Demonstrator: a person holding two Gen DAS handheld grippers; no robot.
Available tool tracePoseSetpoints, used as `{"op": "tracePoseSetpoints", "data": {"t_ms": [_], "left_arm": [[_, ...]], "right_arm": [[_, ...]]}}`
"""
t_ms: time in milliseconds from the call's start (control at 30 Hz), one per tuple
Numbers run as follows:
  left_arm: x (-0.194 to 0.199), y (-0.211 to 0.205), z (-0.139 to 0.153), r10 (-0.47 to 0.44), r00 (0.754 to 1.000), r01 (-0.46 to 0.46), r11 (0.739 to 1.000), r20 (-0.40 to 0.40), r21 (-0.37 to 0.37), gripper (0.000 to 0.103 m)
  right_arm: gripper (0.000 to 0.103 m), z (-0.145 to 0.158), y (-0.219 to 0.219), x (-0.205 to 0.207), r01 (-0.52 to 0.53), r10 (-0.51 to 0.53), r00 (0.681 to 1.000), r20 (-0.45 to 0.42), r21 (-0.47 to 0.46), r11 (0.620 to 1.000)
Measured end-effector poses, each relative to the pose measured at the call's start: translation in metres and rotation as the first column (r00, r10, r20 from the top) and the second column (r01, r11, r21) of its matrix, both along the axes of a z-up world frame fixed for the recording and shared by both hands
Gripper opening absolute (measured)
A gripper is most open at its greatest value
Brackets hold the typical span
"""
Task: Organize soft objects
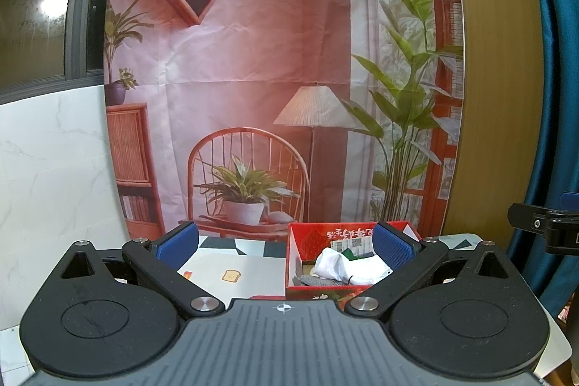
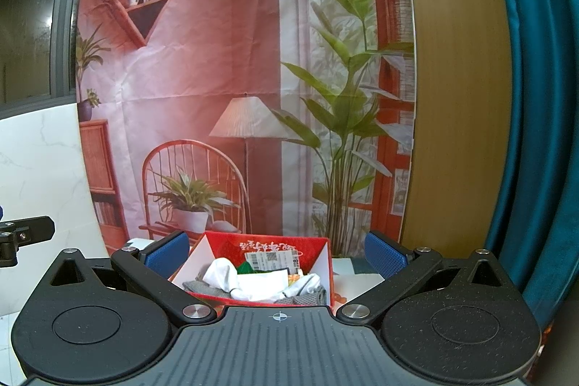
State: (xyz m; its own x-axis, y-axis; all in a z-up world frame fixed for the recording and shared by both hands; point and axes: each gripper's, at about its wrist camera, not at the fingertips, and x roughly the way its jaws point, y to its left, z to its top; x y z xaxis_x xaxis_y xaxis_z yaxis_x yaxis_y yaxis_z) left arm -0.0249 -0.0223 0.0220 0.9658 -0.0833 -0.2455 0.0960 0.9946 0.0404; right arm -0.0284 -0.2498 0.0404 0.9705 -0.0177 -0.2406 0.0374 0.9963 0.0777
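Both claws are hanging wide open right now, nothing between the blue pads on either one. Left claw [image 1: 286,245] is hovering above the desk [image 1: 231,263], and the red box [image 1: 295,263] is sitting at lower centre-right of its view, so the box lies ahead and off to that claw's right, partly behind its right finger [image 1: 392,246]. Right claw [image 2: 277,250] is looking almost straight into the same box [image 2: 324,263], which is sitting lower centre of the frame, right between its fingers. So I'm judging the right hand is the nearer and better lined up one for anything going on at the box.

Box contents: a bunched white cloth [image 2: 249,283] is taking up the middle, something grey knitted [image 2: 195,285] is peeking out at lower left under it, a bit of green [image 2: 246,268] is showing behind, and a white label with barcodes [image 2: 273,258] is sticking to the inside back wall. The white cloth is running roughly left to right across the box, though it's too crumpled to call a clean axis.

Desk is wearing a patterned mat with a little toast picture [image 1: 231,275] at lower centre of the left view. I'm not spotting any loose soft stuff outside the box, but the claw bodies are hiding much of the desk, so can't rule it out.
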Motion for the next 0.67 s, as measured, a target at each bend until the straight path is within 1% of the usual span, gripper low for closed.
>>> {"op": "tracePoseSetpoints", "data": {"t_ms": [367,567,667], "left_arm": [[0.0008,0.0013,-0.0016,-0.001,1.000,0.001,1.000,-0.007,-0.005,0.103],[-0.0029,0.0030,-0.0019,-0.010,1.000,0.010,1.000,0.015,-0.011,0.103],[-0.0033,0.0033,-0.0022,-0.013,1.000,0.013,1.000,0.012,-0.013,0.103]], "right_arm": [[0.103,0.0003,0.0002,0.0002,0.000,0.000,1.000,-0.001,0.000,1.000],[0.103,0.0004,0.0002,0.0002,-0.001,0.001,1.000,-0.002,0.000,1.000],[0.103,0.0008,0.0005,0.0004,0.000,0.000,1.000,-0.002,0.000,1.000]]}}
